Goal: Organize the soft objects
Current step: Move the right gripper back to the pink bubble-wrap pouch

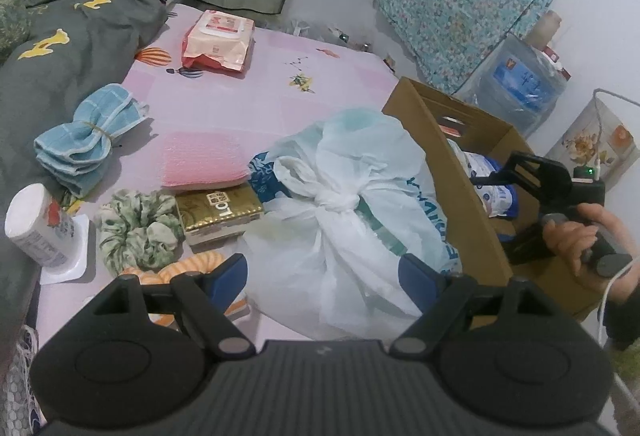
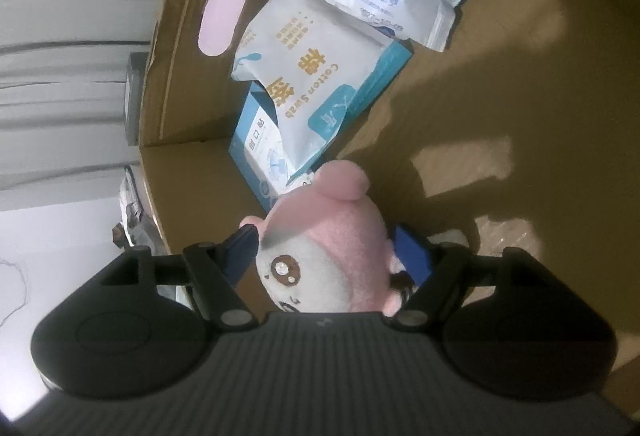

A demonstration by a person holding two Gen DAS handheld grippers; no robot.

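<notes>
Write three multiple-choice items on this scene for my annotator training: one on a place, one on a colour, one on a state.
1. Where does the cotton-swab packet lie?
A. inside the brown cardboard box
B. on the pink bedsheet
C. on the floor

2. What colour is the bundled towel tied with a band?
A. red
B. light blue
C. black

3. How is the white plastic bag closed?
A. zipped
B. taped
C. knotted at the top

Key: 1 A, the right wrist view shows the packet against the box's inner wall. 2 B, the towel on the bed is plainly light blue. 3 C, the bag's handles are tied into a knot at its middle.
</notes>
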